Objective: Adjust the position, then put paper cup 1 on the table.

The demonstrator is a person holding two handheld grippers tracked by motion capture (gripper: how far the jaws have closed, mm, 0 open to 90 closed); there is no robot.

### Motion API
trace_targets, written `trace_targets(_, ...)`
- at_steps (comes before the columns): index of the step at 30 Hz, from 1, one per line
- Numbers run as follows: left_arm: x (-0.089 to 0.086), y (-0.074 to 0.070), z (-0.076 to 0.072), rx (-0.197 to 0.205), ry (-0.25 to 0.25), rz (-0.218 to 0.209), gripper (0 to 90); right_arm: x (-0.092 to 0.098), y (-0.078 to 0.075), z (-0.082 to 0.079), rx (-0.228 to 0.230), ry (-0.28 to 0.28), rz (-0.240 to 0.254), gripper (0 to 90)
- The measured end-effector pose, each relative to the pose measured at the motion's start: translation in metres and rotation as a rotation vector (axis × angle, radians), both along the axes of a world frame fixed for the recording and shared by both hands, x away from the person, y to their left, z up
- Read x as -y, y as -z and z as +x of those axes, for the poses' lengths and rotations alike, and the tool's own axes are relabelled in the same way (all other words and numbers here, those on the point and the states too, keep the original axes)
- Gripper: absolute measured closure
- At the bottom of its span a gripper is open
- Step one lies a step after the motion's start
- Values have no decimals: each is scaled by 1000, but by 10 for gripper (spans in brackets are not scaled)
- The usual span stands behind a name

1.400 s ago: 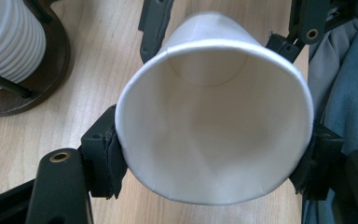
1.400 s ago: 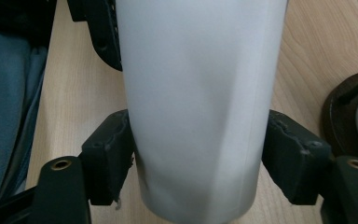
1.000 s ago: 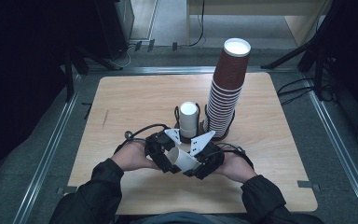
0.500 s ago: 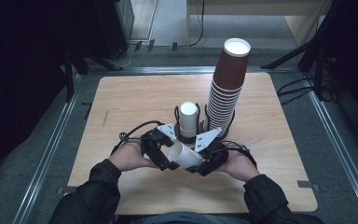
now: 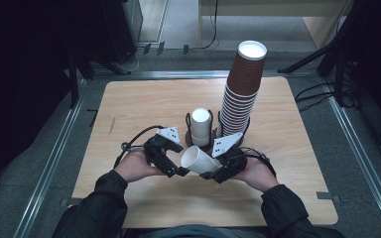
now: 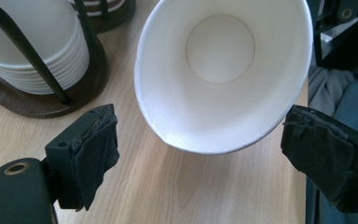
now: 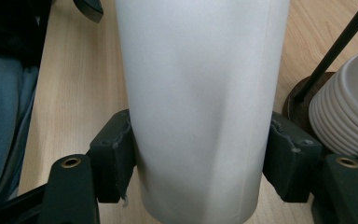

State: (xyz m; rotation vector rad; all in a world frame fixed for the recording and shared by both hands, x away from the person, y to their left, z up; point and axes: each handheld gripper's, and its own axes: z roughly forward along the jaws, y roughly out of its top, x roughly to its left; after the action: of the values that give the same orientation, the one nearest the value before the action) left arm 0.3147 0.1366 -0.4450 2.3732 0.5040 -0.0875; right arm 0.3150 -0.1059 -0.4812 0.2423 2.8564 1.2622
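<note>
Your right claw (image 7: 200, 158) is clamped on the white paper cup (image 5: 198, 160), pads on both sides, cup lying sideways above the surface (image 5: 139, 104). Your left claw (image 6: 200, 154) just opened wide, pads clear of the cup's rim, mouth facing it. Behind: short white cup stack (image 5: 200, 126) in its holder and tall brown stack (image 5: 242, 87).

Held cup: white paper cup (image 5: 198, 160), on its side above the wooden table (image 5: 129, 109), mouth toward left gripper (image 5: 174, 170)
Right gripper (image 5: 209, 173): clamps the cup's base end
Behind: white cup stack (image 5: 200, 126); tall brown cup stack (image 5: 242, 89)
</note>
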Motion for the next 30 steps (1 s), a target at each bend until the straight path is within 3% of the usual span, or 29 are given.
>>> trace_targets(6,-1,1,-1,5,-25,-50,97,1,-2,1,-18,10,26,334)
trace_targets(10,3,2,-2,15,-34,-50,82,1,-1,0,-29,12,32,334)
trace_targets(13,6,2,-3,20,-38,-86,82,1,-1,0,-23,9,34,334)
trace_targets(16,7,1,-2,0,-42,-132,83,0,-1,0,-26,8,54,334)
trace_targets(22,9,5,-1,3,-40,-170,87,-1,-2,0,-53,6,94,333)
trace_targets(24,8,7,1,-31,-45,-210,90,-1,-2,0,-60,5,100,333)
trace_targets(30,9,7,-1,-15,-38,-229,157,-3,-2,-1,-74,0,116,333)
